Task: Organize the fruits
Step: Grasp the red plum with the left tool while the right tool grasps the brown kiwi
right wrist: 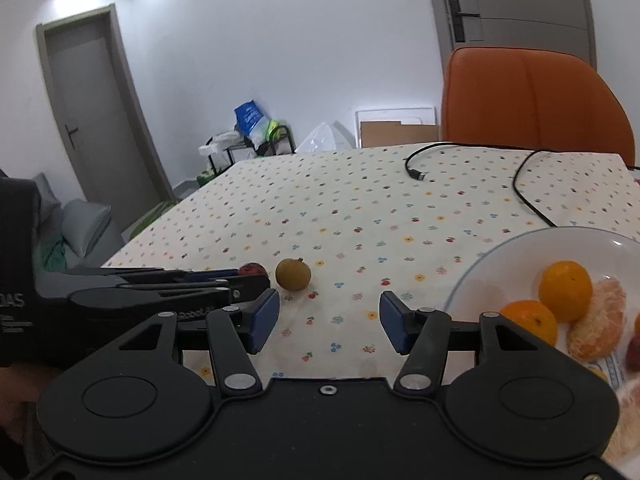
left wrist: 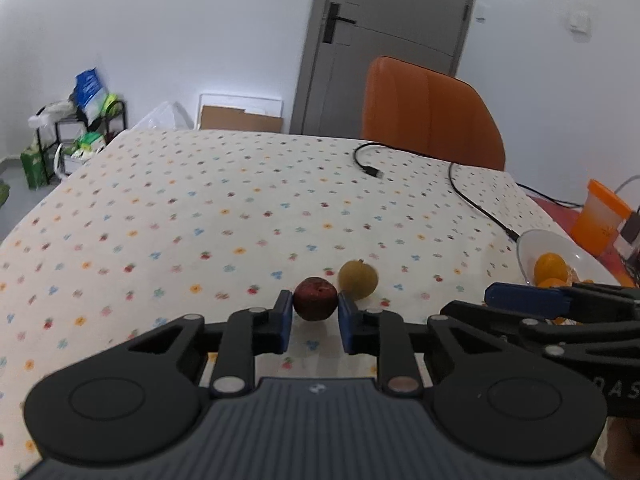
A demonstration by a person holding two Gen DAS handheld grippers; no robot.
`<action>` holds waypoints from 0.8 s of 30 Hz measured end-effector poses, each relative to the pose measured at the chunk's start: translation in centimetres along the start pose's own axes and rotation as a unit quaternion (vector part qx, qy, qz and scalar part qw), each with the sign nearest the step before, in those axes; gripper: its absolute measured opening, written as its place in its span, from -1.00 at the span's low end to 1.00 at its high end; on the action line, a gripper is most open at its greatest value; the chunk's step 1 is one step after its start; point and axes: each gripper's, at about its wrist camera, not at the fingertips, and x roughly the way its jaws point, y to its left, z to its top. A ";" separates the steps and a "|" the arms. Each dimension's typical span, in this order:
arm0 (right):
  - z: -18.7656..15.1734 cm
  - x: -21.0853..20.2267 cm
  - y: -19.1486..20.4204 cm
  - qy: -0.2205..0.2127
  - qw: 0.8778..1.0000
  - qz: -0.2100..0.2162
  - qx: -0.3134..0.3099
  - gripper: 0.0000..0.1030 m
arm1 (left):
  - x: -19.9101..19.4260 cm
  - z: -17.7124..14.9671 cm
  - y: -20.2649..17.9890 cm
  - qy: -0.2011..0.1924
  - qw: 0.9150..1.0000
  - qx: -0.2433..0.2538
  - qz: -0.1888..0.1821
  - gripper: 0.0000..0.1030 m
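My left gripper (left wrist: 315, 314) is shut on a dark red fruit (left wrist: 315, 298) at its fingertips, just above the flowered tablecloth (left wrist: 200, 220). A yellow-brown round fruit (left wrist: 358, 280) lies right behind it; it also shows in the right wrist view (right wrist: 293, 274), where the red fruit (right wrist: 253, 269) peeks past the left gripper. My right gripper (right wrist: 329, 320) is open and empty, low over the cloth. A white bowl (right wrist: 500, 252) to its right holds two oranges (right wrist: 565, 290) and peeled segments (right wrist: 600, 324); the bowl (left wrist: 576, 256) also shows in the left wrist view.
A black cable (left wrist: 472, 196) with a plug lies across the far right of the table. An orange chair (left wrist: 428, 108) stands behind the table. An orange-lidded container (left wrist: 600, 216) sits past the bowl. A cluttered rack (left wrist: 80, 128) stands far left.
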 end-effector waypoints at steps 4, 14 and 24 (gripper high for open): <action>0.2 0.9 0.6 0.008 1.000 -0.002 -0.011 0.08 | -0.6 0.1 1.3 -0.007 1.000 -0.013 0.013 -0.56; 0.8 3.0 2.0 0.018 1.000 -0.008 -0.022 0.08 | -2.2 0.0 4.0 -0.017 0.999 -0.033 0.029 -0.56; 1.5 5.1 3.2 0.020 0.999 -0.022 -0.030 0.08 | -3.5 -0.3 6.3 -0.021 0.997 -0.051 0.046 -0.56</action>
